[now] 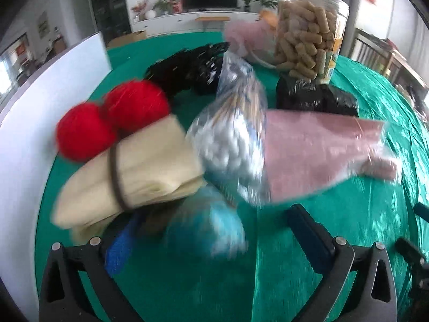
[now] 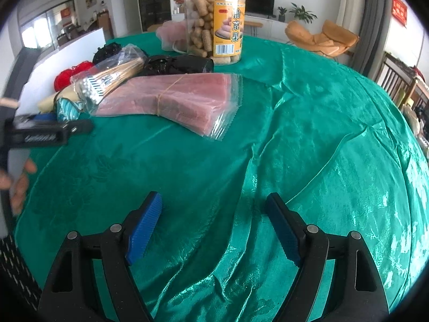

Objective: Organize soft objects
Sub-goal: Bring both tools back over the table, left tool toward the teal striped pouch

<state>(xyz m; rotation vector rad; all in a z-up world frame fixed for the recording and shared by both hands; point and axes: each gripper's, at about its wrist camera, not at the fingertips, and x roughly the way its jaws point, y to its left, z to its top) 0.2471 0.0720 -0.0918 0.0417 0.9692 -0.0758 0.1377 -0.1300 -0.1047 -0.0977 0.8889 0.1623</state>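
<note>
In the left wrist view my left gripper [image 1: 214,241] is open, with a blurred teal-blue soft ball [image 1: 206,228] lying between its fingers; neither pad presses on it. Just beyond lie a cream folded cloth bundle [image 1: 128,171] with a dark band, two red yarn balls [image 1: 83,131], a bag of cotton swabs [image 1: 230,134] and a clear pack of pink bags [image 1: 316,150]. My right gripper [image 2: 214,225] hangs open and empty over the bare green tablecloth [image 2: 295,147], well short of the pink pack [image 2: 171,96]. The left gripper [image 2: 63,122] shows at the far left beside the teal ball [image 2: 67,110].
A tall clear jar of snack sticks [image 2: 214,21] stands at the back, with a black roll of bags [image 2: 177,64] in front of it and black yarn [image 1: 187,72] to the left. A white board [image 1: 40,120] borders the table's left side. A person's hand [image 2: 16,182] is at the left edge.
</note>
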